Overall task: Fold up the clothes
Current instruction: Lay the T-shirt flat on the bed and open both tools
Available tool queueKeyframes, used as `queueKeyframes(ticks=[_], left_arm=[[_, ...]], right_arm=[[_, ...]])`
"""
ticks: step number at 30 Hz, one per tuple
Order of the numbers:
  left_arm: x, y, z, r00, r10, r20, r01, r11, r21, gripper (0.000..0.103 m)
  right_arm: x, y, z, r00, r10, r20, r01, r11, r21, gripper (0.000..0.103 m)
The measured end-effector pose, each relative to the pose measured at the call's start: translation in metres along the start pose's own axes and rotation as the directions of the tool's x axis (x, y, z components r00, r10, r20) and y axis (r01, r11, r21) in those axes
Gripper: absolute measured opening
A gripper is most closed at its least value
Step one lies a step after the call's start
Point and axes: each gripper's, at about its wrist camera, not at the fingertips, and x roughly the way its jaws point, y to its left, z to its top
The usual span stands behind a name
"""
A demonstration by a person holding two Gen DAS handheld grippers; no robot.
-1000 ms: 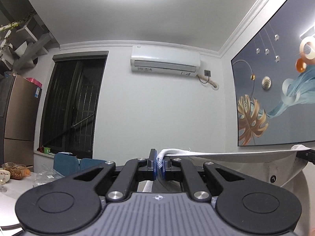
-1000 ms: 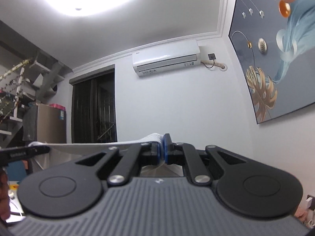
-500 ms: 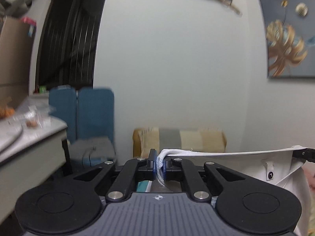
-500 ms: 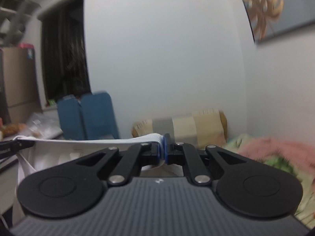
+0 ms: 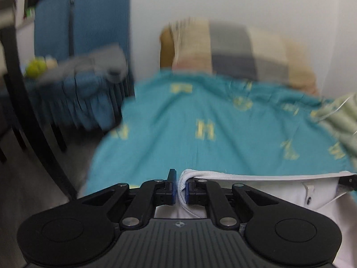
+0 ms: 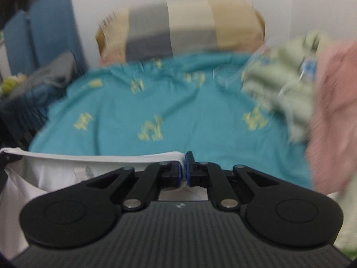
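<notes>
A white garment [image 5: 279,192] hangs stretched between both grippers, its ribbed hem [image 5: 256,175] pulled taut. My left gripper [image 5: 180,188] is shut on one end of the hem, low in the left wrist view. At the other end my right gripper [image 6: 184,169] is shut on the same white garment [image 6: 55,174]. Each view shows the other gripper's black tip at the frame's side edge. The cloth hangs just in front of a bed with a teal sheet [image 5: 212,122] printed with yellow marks. The garment's lower part is hidden behind the gripper bodies.
A striped beige and grey pillow [image 6: 180,26] lies at the bed's head against the white wall. A pale green cloth [image 6: 281,89] and a pink one [image 6: 334,116] are piled on the bed's right side. Blue chairs [image 5: 78,33] with grey clothing stand left of the bed.
Both grippers have swung down from facing the ceiling and wall to facing the bed, carrying the stretched white garment with them. Their hold on the hem is unchanged.
</notes>
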Motion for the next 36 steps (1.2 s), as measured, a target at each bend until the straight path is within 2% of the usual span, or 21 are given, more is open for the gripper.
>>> queueKeyframes(ticks=[3,5,6,7,8,9,10,11,12,15,18,22,27,30,33,36], left_arm=[[0.036,0.004,-0.005,0.998,0.005,-0.066,-0.005,1.000,0.009,0.011],[0.037,0.003,-0.007,0.999,0.008,-0.053,-0.007,0.999,0.034,0.014],[0.037,0.006,-0.006,0.998,-0.011,-0.056,0.013,0.999,0.034,0.020],[0.036,0.009,-0.006,0.998,-0.032,-0.059,0.034,0.999,0.032,0.033],[0.030,0.013,-0.005,0.997,-0.046,-0.061,0.048,0.998,0.037,0.042],[0.022,0.016,-0.004,0.996,-0.060,-0.064,0.062,0.997,0.042,0.057],[0.011,0.021,-0.005,0.997,-0.060,-0.050,0.063,0.997,0.042,0.069],[-0.001,0.026,-0.006,0.998,-0.060,-0.035,0.062,0.997,0.041,0.075],[-0.013,0.032,-0.007,0.998,-0.060,-0.019,0.061,0.997,0.040,0.086],[-0.057,0.049,-0.016,0.998,-0.055,-0.001,0.055,0.998,0.013,0.088],[-0.114,0.063,-0.029,0.999,-0.049,0.024,0.049,0.999,-0.016,0.088],[-0.212,0.068,-0.055,0.996,-0.040,0.075,0.043,0.998,-0.037,0.088],[-0.328,0.075,-0.105,0.994,-0.054,0.094,0.067,0.989,-0.132,0.088],[-0.381,0.077,-0.139,0.993,-0.070,0.098,0.085,0.984,-0.159,0.088],[-0.427,0.071,-0.167,0.993,-0.070,0.098,0.084,0.985,-0.152,0.088],[-0.463,0.062,-0.194,0.990,-0.065,0.123,0.079,0.990,-0.118,0.088]], right_arm=[[0.019,-0.007,-0.006,0.999,0.024,-0.037,-0.023,0.999,0.022,0.009],[0.020,-0.007,-0.009,0.999,0.046,-0.026,-0.045,0.999,0.023,0.010],[0.019,-0.007,-0.007,0.998,0.056,-0.031,-0.055,0.998,0.022,0.012],[0.016,-0.008,-0.006,0.997,0.068,-0.040,-0.067,0.998,0.017,0.016],[0.012,-0.008,-0.005,0.996,0.080,-0.045,-0.080,0.997,0.011,0.030],[0.007,-0.010,-0.004,0.995,0.091,-0.046,-0.090,0.996,0.006,0.048],[0.000,-0.011,-0.004,0.994,0.099,-0.042,-0.099,0.995,0.010,0.056],[-0.010,-0.014,-0.004,0.994,0.106,-0.034,-0.105,0.994,0.026,0.067],[-0.022,-0.018,-0.004,0.993,0.113,-0.027,-0.112,0.993,0.045,0.066],[-0.064,-0.024,-0.006,0.993,0.112,-0.024,-0.110,0.992,0.064,0.066],[-0.119,-0.023,-0.018,0.995,0.100,0.010,-0.100,0.995,0.018,0.066],[-0.195,-0.022,-0.043,0.992,0.119,0.039,-0.120,0.993,0.018,0.066],[-0.290,-0.021,-0.090,0.983,0.158,0.092,-0.163,0.986,0.045,0.066],[-0.343,-0.017,-0.121,0.980,0.160,0.115,-0.164,0.986,0.028,0.066],[-0.386,-0.014,-0.145,0.980,0.158,0.121,-0.159,0.987,-0.007,0.066],[-0.417,-0.017,-0.168,0.971,0.186,0.148,-0.188,0.982,-0.005,0.066]])
